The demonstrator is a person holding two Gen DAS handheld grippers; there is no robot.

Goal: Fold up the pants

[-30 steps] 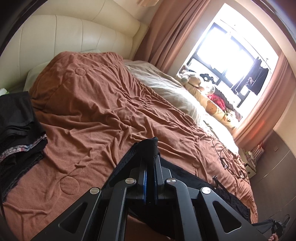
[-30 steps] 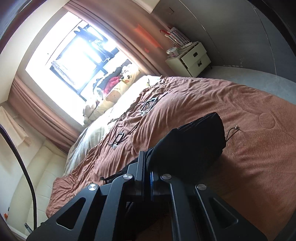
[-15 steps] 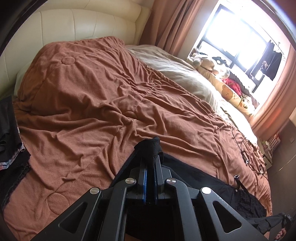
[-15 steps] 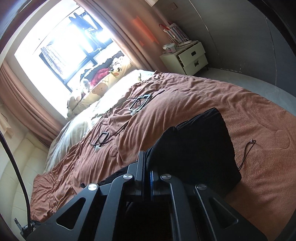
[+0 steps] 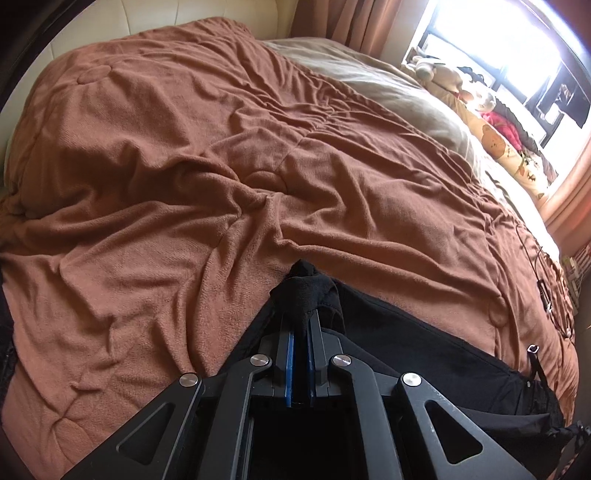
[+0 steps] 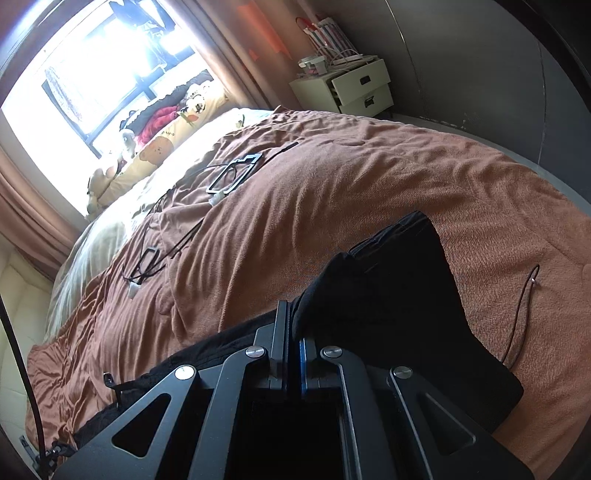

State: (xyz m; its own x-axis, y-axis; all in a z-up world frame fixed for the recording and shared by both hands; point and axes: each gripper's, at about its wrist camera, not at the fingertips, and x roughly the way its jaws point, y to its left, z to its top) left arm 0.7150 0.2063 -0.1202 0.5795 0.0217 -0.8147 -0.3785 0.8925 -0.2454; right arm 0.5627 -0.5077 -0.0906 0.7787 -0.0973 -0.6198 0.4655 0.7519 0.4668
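Note:
The black pants (image 5: pixel 417 343) lie on the brown blanket (image 5: pixel 184 166) near the bed's front edge. My left gripper (image 5: pixel 300 314) is shut on a bunched corner of the pants, low over the blanket. The cloth stretches right toward a drawstring end (image 5: pixel 533 349). In the right wrist view my right gripper (image 6: pixel 295 325) is shut on another part of the pants (image 6: pixel 399 306), which fold over to the right. A thin drawstring (image 6: pixel 522 314) trails on the blanket (image 6: pixel 332 192).
Cables and small black frames (image 6: pixel 232 173) lie on the blanket further back. Plush toys and pillows (image 5: pixel 498 125) line the window side. A white nightstand (image 6: pixel 351 85) stands by the dark wall. A cream headboard (image 5: pixel 147 22) is behind.
Both grippers have lowered toward the bed with the pants held. The pants now lie flatter on the blanket. The pile of dark clothes at the left has left the left wrist view.

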